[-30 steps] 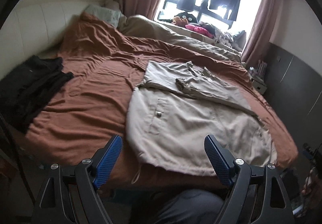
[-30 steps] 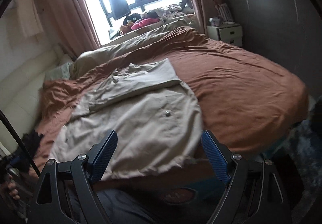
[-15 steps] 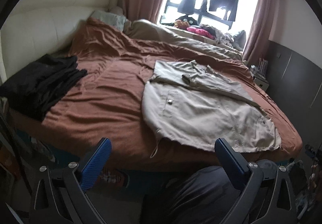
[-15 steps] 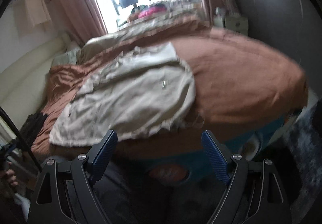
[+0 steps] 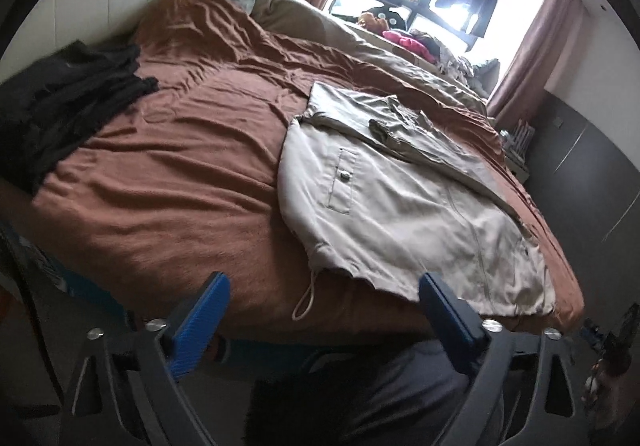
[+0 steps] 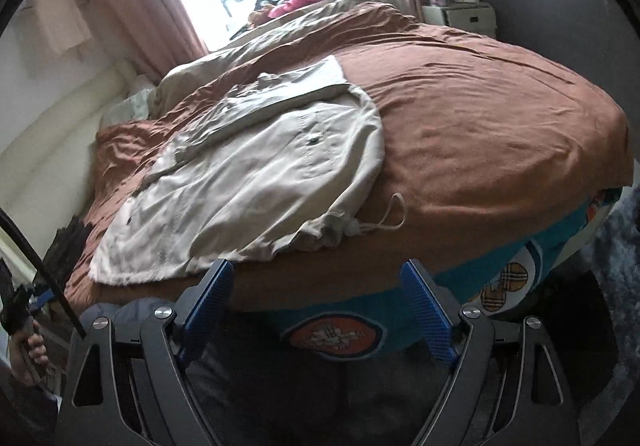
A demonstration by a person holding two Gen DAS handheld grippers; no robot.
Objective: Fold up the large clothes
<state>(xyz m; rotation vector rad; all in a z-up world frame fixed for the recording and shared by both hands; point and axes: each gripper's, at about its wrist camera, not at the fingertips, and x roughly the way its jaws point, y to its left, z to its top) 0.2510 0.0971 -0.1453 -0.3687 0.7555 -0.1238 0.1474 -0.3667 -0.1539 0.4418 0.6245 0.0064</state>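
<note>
A large beige cotton jacket (image 5: 404, 205) lies flat on the rust-brown bedspread (image 5: 180, 181), sleeves folded across its upper half and hem drawcord (image 6: 384, 219) trailing near the bed's foot. A heap of black clothes (image 5: 60, 101) sits well apart by the headboard. Left gripper (image 5: 324, 300) and right gripper (image 6: 316, 286) hover spread wide, empty, before the hem.

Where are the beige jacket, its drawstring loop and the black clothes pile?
beige jacket (image 5: 400, 213), left wrist view, middle of its back panel.
drawstring loop (image 6: 394, 213), right wrist view, on the cord.
black clothes pile (image 5: 60, 101), left wrist view, its middle.

Our left gripper (image 5: 322, 310) with ribbed blue pads (image 5: 199, 322), dark grey triangular-cutout finger frames, silver screws, our right gripper (image 6: 316, 306) built alike, our grey trousers (image 5: 384, 398) below
</note>
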